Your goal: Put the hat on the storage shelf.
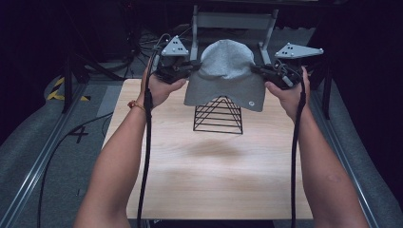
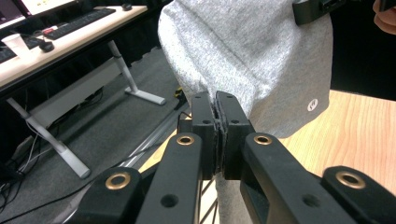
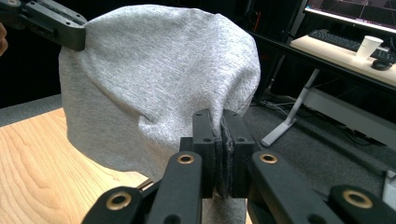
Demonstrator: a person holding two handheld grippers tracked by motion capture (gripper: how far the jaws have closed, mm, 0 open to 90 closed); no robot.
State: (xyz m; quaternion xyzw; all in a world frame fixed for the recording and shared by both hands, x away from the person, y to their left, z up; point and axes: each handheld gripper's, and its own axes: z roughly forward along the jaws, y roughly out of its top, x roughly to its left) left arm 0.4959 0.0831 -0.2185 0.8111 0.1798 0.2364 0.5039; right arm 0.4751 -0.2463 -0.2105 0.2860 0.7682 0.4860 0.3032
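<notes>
So the soft grey knit beanie hat [image 1: 225, 76] is held up over the black wire pyramid stand [image 1: 218, 115] at the tabletop's [image 1: 209, 171] 12 o'clock, its light, floppy fabric clenched at 9 and 3 o'clock by the left gripper [image 1: 192, 68] and right gripper [image 1: 259, 70] fingers.

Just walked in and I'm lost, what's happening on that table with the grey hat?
A person holds a grey beanie up between two hand-held tools. The left tool is shut on one edge of the hat, the right tool is shut on the opposite edge. The hat hangs spread above a black wire pyramid stand on the wooden table, its hem covering the stand's tip.
</notes>
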